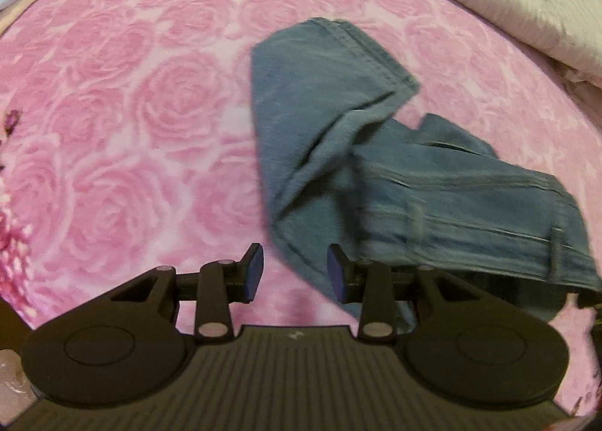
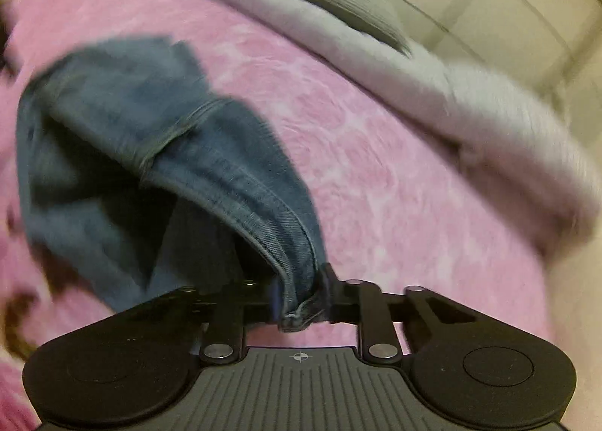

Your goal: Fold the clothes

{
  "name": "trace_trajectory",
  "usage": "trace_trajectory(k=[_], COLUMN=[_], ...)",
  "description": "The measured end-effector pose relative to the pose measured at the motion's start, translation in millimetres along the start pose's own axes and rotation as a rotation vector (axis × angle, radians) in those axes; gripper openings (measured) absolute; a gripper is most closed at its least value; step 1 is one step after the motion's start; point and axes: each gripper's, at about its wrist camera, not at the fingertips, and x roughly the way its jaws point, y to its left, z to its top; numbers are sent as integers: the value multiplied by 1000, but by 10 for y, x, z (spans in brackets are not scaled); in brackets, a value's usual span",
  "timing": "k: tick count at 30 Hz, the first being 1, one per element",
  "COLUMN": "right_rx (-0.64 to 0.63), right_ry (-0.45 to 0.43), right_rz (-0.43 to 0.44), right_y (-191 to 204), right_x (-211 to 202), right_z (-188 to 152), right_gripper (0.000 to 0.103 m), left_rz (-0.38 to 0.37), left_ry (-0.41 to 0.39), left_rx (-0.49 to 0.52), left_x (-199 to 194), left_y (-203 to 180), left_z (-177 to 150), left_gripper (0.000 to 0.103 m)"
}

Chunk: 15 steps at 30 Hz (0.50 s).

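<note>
Clearly the jeans [image 1: 338, 122] are partway doubled on the pink rose bedspread [image 1: 131, 111]: in the left wrist view one denim panel lies flat toward 12 o'clock, while the waistband end with its belt loops rises off the bed toward 4 o'clock. The right gripper [image 2: 301, 303] is pinching a stitched hem or waistband edge, its jaws pressed onto the cloth, and the denim drapes away from it toward 10 o'clock, hanging slack and blurred. The left gripper [image 1: 295, 273] stands spread with nothing between its blue pads [image 1: 256, 273]; a fold corner of the jeans lies just ahead of it, near the right pad. A pale grey quilt [image 2: 414, 66] is bunched along the bed's far edge at 1 o'clock. To carry this fold well, I judge the pinch should stay firm on the thick seam, the lifted end should travel low and level over the flat panel so edges line up, and the free gripper could pin the crease line so the lower layer does not drag or bunch.
</note>
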Motion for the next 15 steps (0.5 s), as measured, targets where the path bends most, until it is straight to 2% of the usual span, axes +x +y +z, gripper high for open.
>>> trace_trajectory(k=[1,5,10,13,15], right_rx=[94,465,687,577,460], right_ry=[19,98,221,224,245], right_rz=[-5,-76,-27,-42,-85], right_y=[-125,-664,-955,-819,-610], right_x=[-36,-150,-174,-184,-109], right_z=[28,16,-291,-264,-198], right_gripper=[4,3,4,4,15], left_rz=[9,35,29,28,28], left_ry=[-3,-27,-57,-77,-90], left_rx=[5,55,125,194,240], left_x=[11,103,244,330,387], left_y=[28,110,80,0,-54], left_z=[7,67,194,272,324], left_gripper=[32,32,32,32,32])
